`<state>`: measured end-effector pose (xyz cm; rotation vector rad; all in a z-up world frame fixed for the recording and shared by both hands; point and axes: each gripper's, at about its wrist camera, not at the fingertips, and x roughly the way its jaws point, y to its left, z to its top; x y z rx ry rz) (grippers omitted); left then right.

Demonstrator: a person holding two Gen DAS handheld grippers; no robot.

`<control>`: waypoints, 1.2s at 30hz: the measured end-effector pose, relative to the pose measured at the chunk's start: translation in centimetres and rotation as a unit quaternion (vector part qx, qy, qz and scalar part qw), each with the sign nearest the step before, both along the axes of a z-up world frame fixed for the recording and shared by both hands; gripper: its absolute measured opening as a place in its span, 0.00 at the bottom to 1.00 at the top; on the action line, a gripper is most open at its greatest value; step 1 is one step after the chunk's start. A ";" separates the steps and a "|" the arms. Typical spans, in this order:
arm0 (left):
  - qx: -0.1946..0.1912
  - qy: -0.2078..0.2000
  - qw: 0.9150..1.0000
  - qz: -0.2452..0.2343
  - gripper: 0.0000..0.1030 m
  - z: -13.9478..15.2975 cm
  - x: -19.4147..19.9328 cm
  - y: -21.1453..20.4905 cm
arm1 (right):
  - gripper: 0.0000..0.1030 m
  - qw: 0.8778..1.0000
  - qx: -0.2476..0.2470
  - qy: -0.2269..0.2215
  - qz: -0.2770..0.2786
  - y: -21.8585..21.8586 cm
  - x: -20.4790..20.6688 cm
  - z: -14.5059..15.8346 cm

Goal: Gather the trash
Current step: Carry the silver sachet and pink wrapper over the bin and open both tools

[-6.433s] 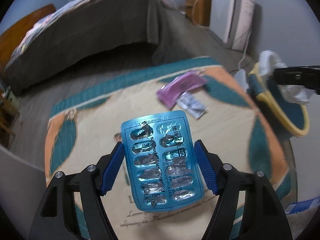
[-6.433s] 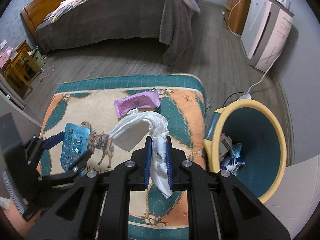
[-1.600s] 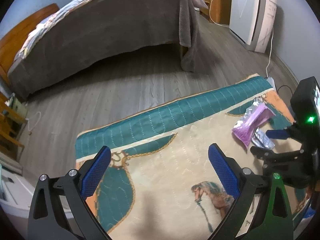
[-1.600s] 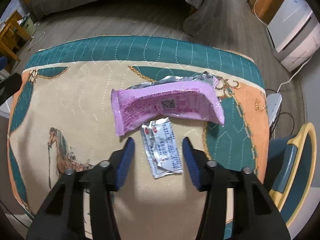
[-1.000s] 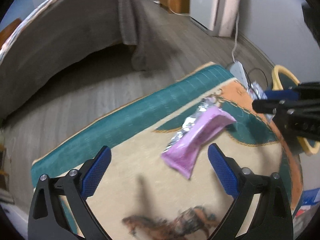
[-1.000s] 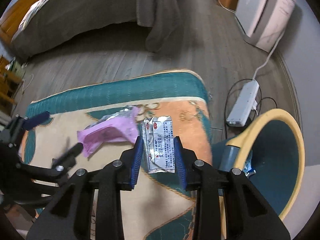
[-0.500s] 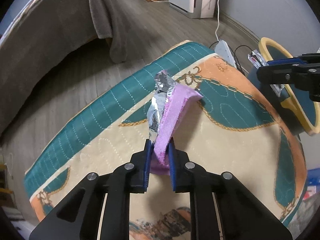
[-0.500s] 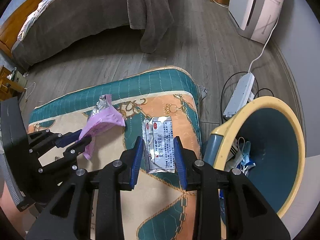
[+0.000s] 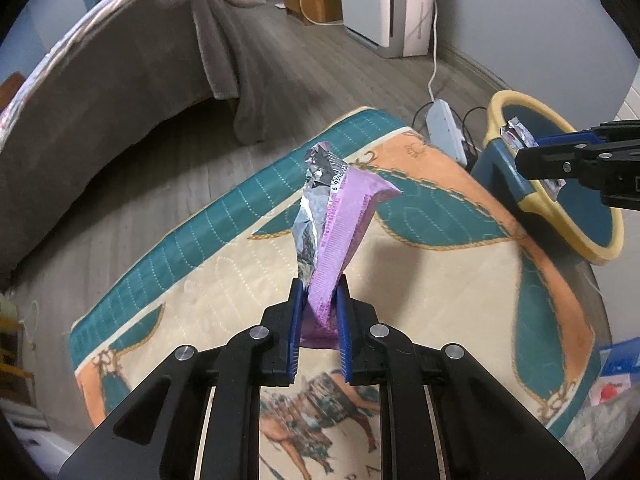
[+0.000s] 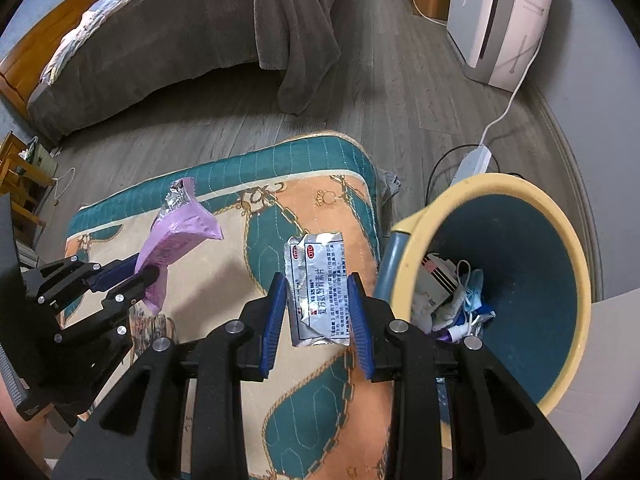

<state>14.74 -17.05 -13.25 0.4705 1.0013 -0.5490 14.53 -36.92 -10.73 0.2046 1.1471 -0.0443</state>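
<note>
You had both pieces of trash lifted clear of the rug (image 9: 192,264) for the drop. Your left gripper (image 9: 318,320) was clenched on the lower end of the purple wrapper (image 9: 340,232), so it stood upright. Your right gripper (image 10: 318,312) gripped the silver sachet (image 10: 318,280) by its edges, just beside the bin (image 10: 452,200), which already held litter.

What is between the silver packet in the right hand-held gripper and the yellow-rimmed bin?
Nothing visible. The silver packet hangs above the rug just left of the bin, whose mouth is open, with only its near rim to clear.
</note>
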 end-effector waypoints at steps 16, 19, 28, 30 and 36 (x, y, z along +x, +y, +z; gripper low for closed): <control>-0.059 0.006 0.997 -0.045 0.16 3.1 -4.8 -7.7 | 0.30 0.994 -0.015 -0.011 -0.104 -10.7 -4.7 1.1; -0.071 0.015 0.995 -0.067 0.17 3.0 -5.7 -11.1 | 0.30 0.989 -0.001 -0.005 -0.148 -13.8 -5.6 0.3; -0.071 0.002 0.993 -0.096 0.51 2.4 -6.8 -17.8 | 0.49 0.981 0.026 -0.016 -0.192 -17.9 -8.3 0.5; -0.081 -0.009 0.992 -0.098 0.70 3.2 -7.4 -17.7 | 0.66 0.982 0.025 -0.017 -0.189 -17.9 -9.1 0.9; -0.091 -0.027 0.993 -0.071 0.93 6.5 -8.6 -15.4 | 0.82 0.982 0.019 -0.032 -0.187 -16.9 -11.3 3.0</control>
